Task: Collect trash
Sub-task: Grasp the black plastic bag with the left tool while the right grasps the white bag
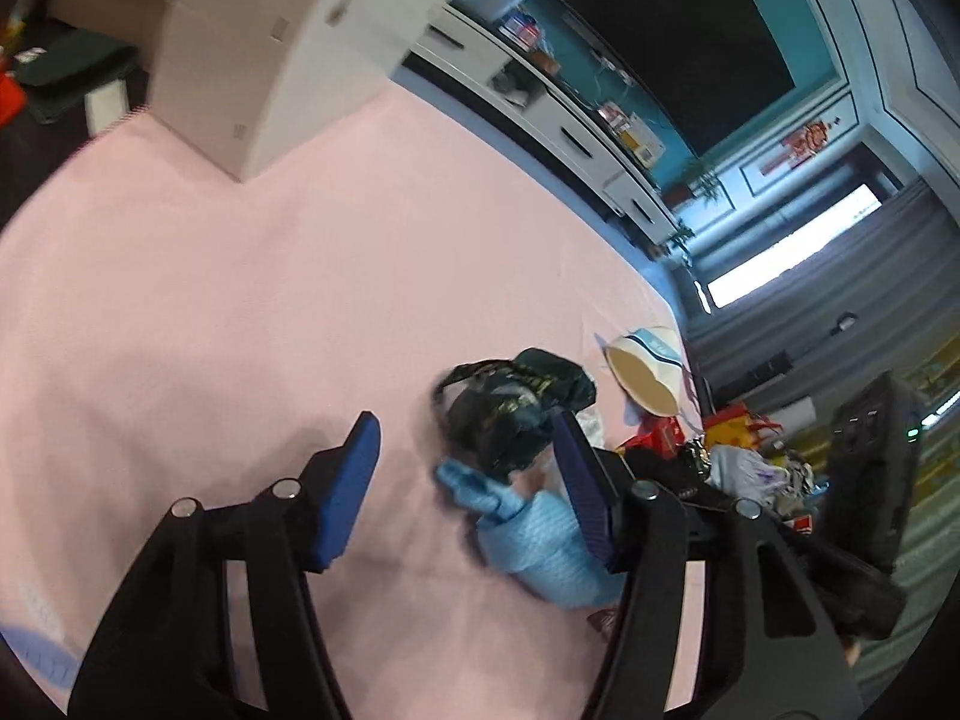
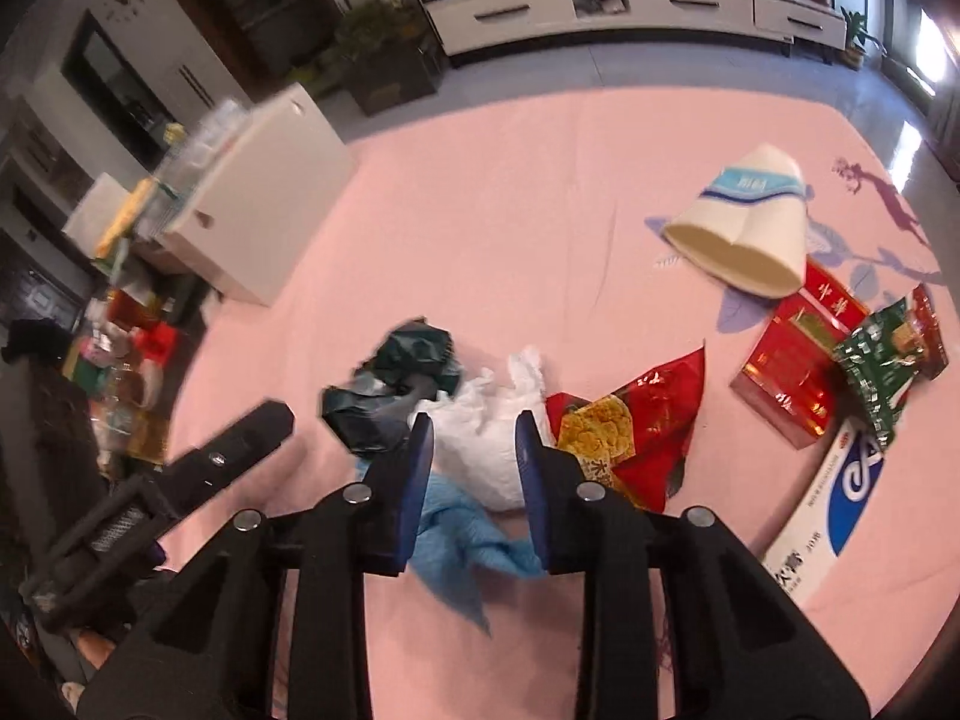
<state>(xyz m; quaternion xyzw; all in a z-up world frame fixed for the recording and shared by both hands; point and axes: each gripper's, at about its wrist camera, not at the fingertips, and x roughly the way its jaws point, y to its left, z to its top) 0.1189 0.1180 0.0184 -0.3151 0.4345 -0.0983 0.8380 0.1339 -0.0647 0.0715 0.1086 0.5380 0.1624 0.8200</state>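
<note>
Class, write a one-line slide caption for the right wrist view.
Right gripper open over a white plastic bag amid scattered trash on a pink cloth.

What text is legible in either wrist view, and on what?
Flat blue-and-white carton: one large white looped logo letter; the Chinese characters and small print are too blurred to read.
Crushed white paper cup, blue band: characters blurred.
Red cigarette packs: gold characters unreadable.
Red snack wrapper: print unreadable.

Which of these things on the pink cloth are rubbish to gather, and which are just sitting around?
Rubbish:
dark green crumpled plastic bag
white crumpled plastic bag
light blue cloth rag
red foil snack wrapper
squashed white paper cup
red flattened carton

Just there:
white cardboard box
white TV cabinet
</note>
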